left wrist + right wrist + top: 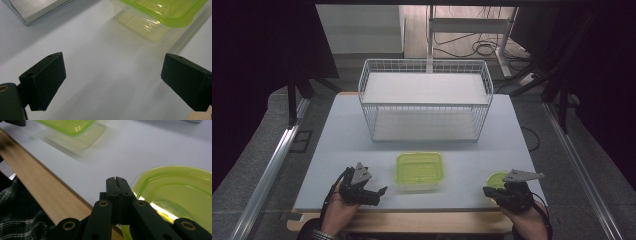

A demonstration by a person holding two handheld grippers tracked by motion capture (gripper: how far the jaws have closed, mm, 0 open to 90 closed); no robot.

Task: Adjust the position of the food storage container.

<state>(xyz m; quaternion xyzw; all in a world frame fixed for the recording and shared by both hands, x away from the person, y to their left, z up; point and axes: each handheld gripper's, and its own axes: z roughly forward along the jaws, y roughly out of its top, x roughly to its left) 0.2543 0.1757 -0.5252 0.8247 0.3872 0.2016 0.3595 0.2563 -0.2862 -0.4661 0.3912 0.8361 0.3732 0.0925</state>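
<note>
I am looking down on a pale counter (337, 150) with a white wire basket rack (425, 100) standing at its far middle. A clear rectangular container (419, 171) with a lime-green lid is sitting in front of the rack, near the front edge and between my two grippers.

I am holding the left gripper (379, 192) low over the counter, just left of the container, pointing toward it. Its jaws are standing wide apart in the left gripper view, with bare counter between them and the container's corner (155, 17) ahead, not touching either pad.

I am holding the right gripper (490, 191) at the front right of the counter. Its jaws are pressed flat together, pad against pad, with nothing between them (116, 182). A second lime-green container (180, 192) is lying just beside that gripper, on its right in the right gripper view; whether they are touching, I cannot tell. A plaid sleeve (17, 220) is showing at the lower left there.
</note>
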